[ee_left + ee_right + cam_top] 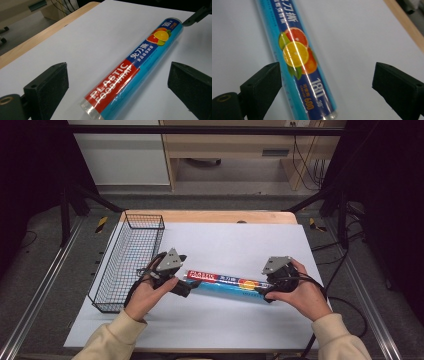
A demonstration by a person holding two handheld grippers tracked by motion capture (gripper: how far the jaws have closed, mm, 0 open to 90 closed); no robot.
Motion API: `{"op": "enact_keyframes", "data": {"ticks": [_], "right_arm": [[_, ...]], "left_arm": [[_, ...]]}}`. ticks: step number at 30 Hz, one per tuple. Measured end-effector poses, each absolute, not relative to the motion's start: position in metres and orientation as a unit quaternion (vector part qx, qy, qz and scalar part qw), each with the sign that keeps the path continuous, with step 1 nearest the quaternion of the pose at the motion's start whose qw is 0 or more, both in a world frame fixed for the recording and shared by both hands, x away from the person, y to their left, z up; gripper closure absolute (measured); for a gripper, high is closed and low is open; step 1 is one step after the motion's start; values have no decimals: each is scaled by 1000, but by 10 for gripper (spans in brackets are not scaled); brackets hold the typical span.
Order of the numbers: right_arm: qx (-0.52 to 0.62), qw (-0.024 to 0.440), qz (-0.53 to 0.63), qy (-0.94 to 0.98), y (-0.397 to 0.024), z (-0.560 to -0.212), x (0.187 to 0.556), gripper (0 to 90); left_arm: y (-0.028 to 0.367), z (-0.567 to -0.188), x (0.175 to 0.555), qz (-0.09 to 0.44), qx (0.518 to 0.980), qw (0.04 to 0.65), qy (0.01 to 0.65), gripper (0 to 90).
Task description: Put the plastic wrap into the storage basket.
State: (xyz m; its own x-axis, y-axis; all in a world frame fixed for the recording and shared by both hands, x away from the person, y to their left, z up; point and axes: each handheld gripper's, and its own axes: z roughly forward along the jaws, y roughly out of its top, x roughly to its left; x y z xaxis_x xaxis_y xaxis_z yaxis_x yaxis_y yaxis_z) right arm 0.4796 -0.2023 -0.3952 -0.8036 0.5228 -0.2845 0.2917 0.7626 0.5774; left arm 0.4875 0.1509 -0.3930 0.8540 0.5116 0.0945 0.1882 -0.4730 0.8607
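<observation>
Two grippers' spread jaws flanking opposite ends of the plastic wrap roll [227, 285], unpinched.

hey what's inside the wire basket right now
Through the mesh of the wire basket, only the white table cover shows; nothing inside. Its near right corner is covered by the left gripper.

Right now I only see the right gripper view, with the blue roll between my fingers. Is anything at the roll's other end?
Observer: Yes. The left gripper is there, with its fingers open on either side of the roll.
Operator: What's written at that end?
Observer: PLASTIC FOOD WRAP, in white letters on red.
Operator: Is there somewhere to put it?
Observer: A black wire basket stands on the white table, just left of the left gripper.
</observation>
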Motion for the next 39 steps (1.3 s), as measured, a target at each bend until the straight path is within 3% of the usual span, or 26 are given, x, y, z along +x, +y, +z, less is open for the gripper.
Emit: {"op": "enact_keyframes", "data": {"ticks": [15,39], "right_arm": [[181,136,265,937,-168,-429,510,85],[168,82,222,957,-156,-452,523,161]], "left_arm": [[155,-397,481,164,859,446,190,34],[163,-395,484,160,868,429,192,34]]}}
